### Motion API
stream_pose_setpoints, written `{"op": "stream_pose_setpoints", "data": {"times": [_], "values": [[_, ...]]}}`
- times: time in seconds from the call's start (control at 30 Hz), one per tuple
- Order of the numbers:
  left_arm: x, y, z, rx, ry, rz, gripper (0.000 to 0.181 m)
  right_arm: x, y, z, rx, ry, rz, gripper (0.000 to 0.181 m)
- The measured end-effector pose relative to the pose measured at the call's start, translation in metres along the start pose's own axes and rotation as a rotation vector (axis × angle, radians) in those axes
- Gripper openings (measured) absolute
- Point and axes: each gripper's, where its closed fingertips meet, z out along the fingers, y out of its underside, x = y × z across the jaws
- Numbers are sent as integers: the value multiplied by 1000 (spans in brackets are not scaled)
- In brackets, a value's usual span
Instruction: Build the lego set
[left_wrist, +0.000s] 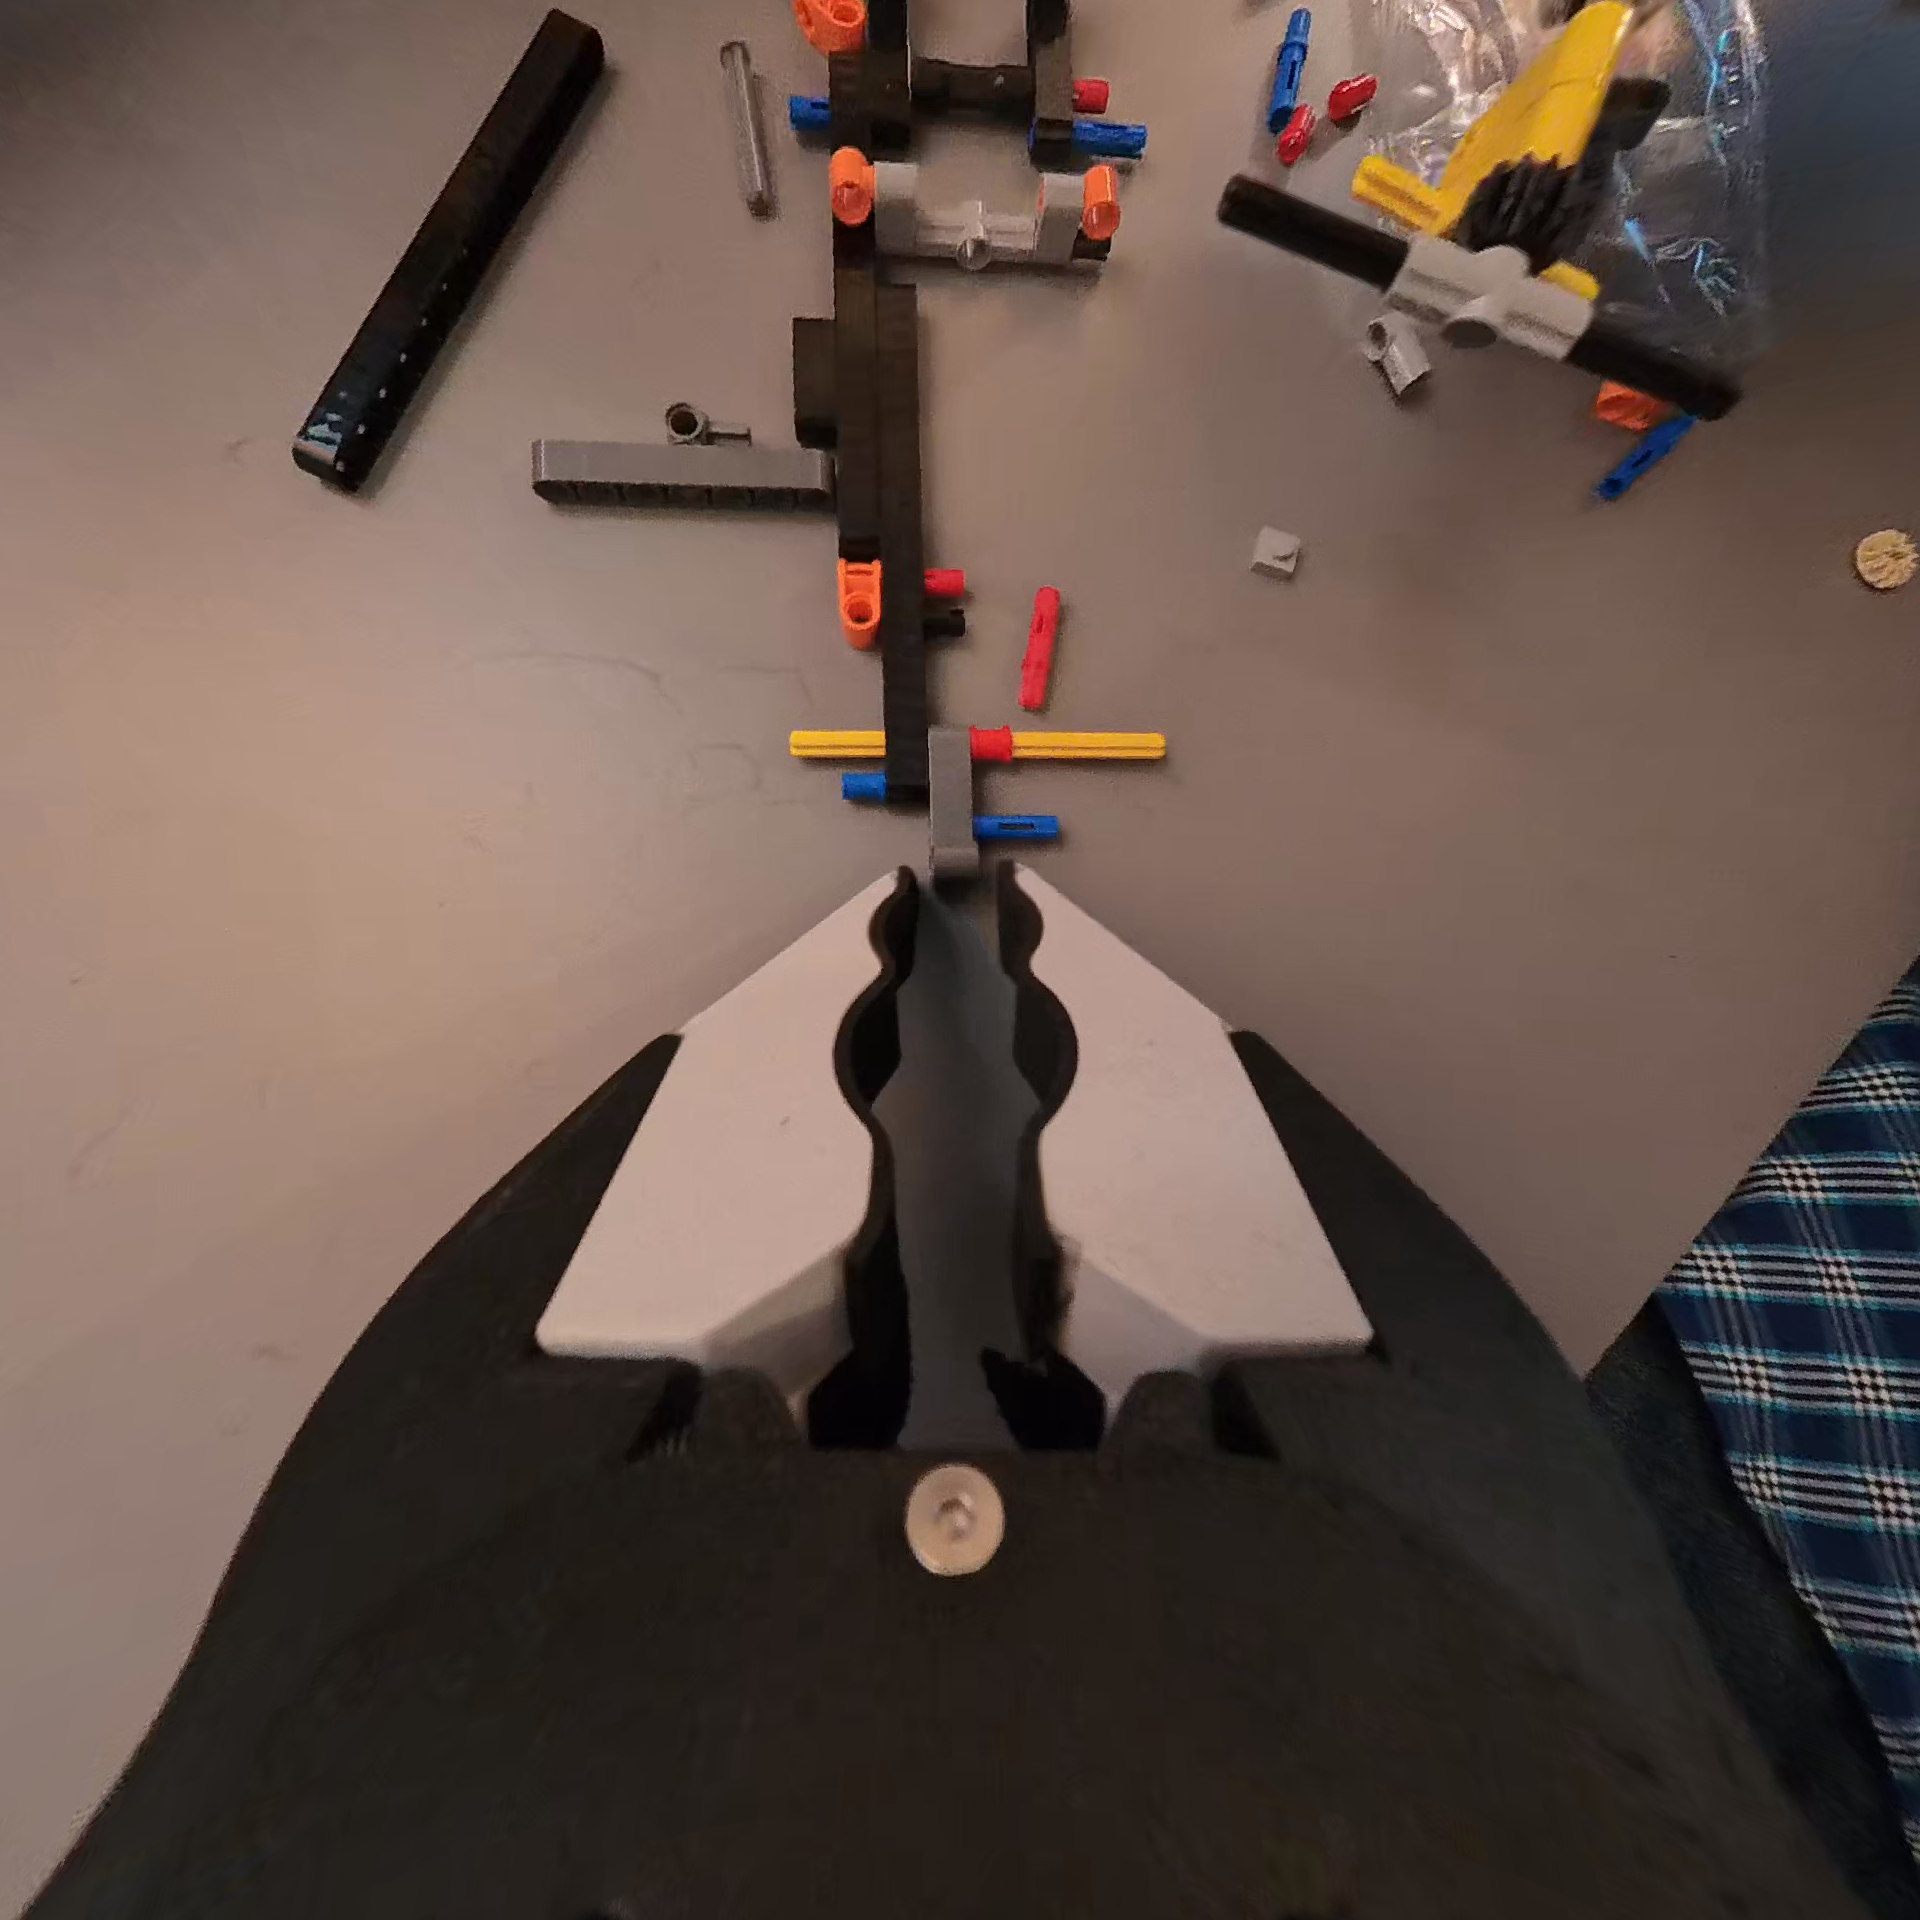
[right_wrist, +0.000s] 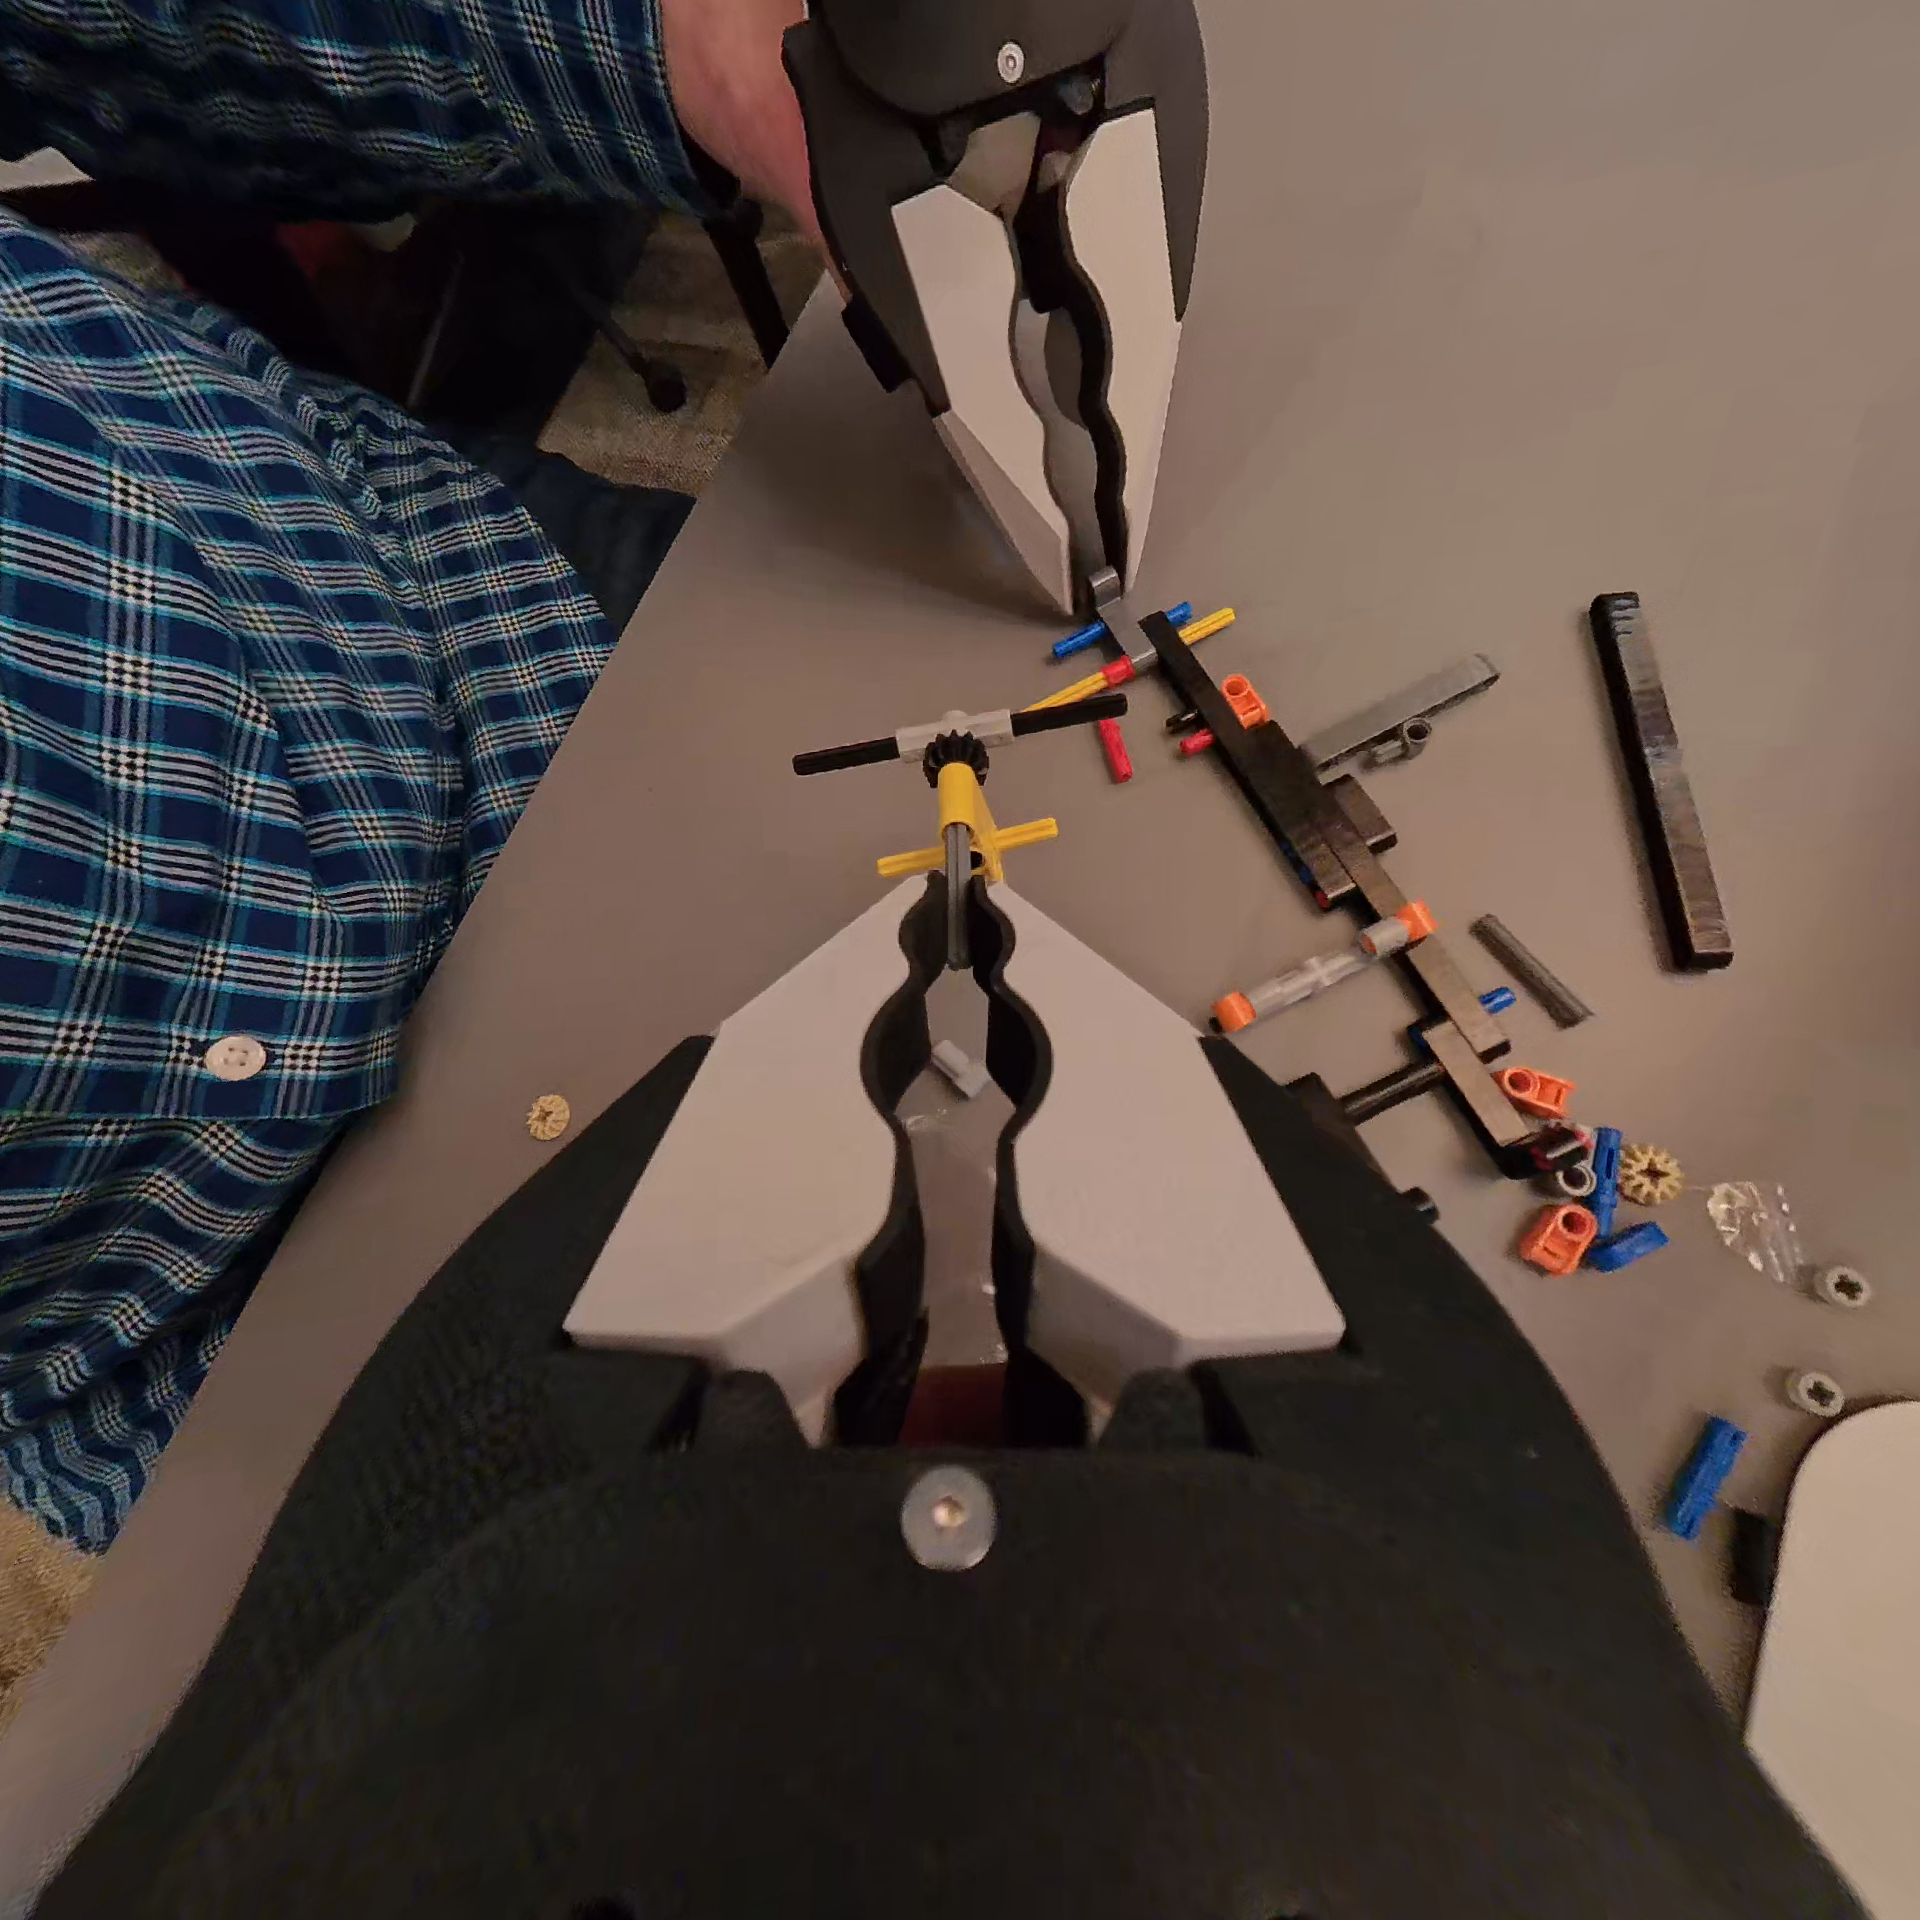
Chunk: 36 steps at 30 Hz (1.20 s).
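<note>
Your left gripper (left_wrist: 954, 871) pinches the grey liftarm (left_wrist: 954, 800) ending the long black chassis beam (left_wrist: 894, 499), running toward 12 o'clock on the table (left_wrist: 312, 831). Your right gripper (right_wrist: 951, 914) clamps the dark axle (right_wrist: 956, 883) of the yellow gear assembly (right_wrist: 961, 800), at 12 o'clock, above the table.

Grey table (left_wrist: 312, 831) — black beam (left_wrist: 447, 249), long lego assembly (left_wrist: 883, 436), loose pins.

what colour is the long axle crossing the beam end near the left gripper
Yellow, with a red bush on it; clearest in the left wrist view.

Right hand-held gripper (right_wrist: 961, 914) clamps yellow lego subassembly (right_wrist: 961, 821).
</note>
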Motion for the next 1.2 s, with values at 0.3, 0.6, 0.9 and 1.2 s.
{"op": "stream_pose_setpoints", "data": {"times": [0.3, 0.6, 0.9, 1.2], "values": [[2, -2, -5, 28, -6, 6, 33, 5, -3, 13, -97, -60, -84, 2], [-2, -4, 2, -8, -6, 64, 38, 21, 4, 34, -245, -92, -126, 2], [-1, -3, 3, -14, 9, 79, 6, 25, 7, 45, -299, -118, -135, 1], [0, -1, -7, -15, 2, 75, 5, 25, -1, 56, -364, -144, -157, 2]]}}
